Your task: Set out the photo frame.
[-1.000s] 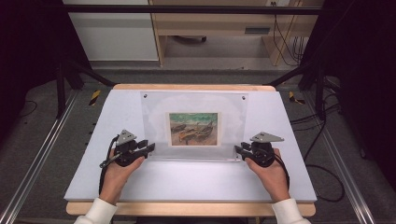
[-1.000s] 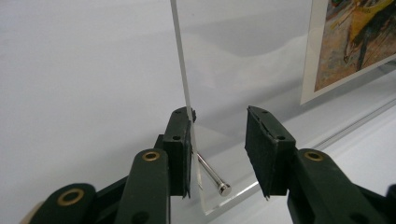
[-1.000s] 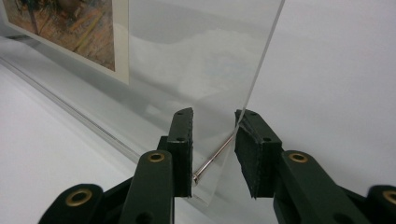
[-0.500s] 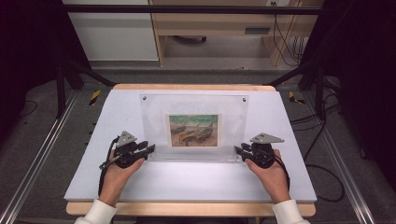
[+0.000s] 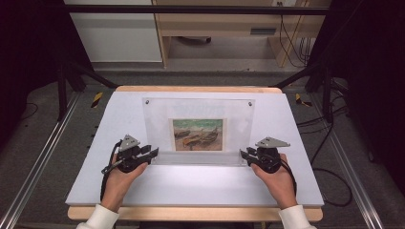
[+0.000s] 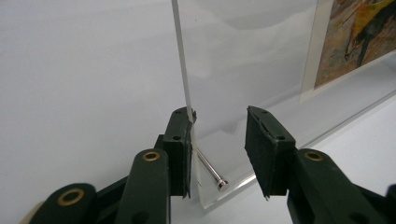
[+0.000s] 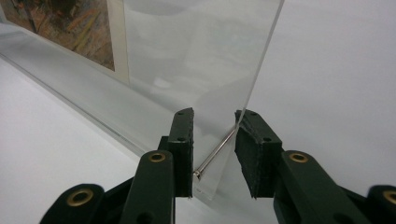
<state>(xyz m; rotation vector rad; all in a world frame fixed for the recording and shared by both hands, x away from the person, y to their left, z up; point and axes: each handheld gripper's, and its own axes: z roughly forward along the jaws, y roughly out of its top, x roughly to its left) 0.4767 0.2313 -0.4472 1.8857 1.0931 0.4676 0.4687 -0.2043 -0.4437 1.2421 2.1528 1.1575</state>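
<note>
1. frame (image 5: 198, 131): clear acrylic, rectangular, flat-sided, standing tilted on the worktop (image 5: 191, 186) near its middle. polished cut edges, glossy faces with soft reflections.
2. print (image 5: 198, 135) sits centred in the frame: painted scene in green, ochre and brown, with a pale border.
3. small metal studs at the frame's upper corners in the high view. a thin shiny pin (image 6: 211, 172) with a rounded head runs through the lower left corner, and another pin (image 7: 215, 154) through the lower right corner.
4. left tool (image 5: 152, 152): at the frame's lower left corner, held by the left hand (image 5: 119, 179). jaws parted, gap moderate. in the left gripper view the left tool (image 6: 219, 140) has one jaw's pad against the panel edge, the other jaw apart from it; corner and pin sit between the jaws. not clamped.
5. right tool (image 5: 243, 153): at the lower right corner, held by the right hand (image 5: 277, 179). the right tool (image 7: 215, 140) is parted, narrower gap. corner and pin lie between the jaws; the panel edge is at or just off one pad, cannot tell if it touches. no firm clamp visible.
6. tool jaws: matte black, blocky, ribbed pads, brass-coloured pivot bushings. grey triangular plate on top of each.
7. worktop: white, smooth, matte sheet over a light wood board edge.
</note>
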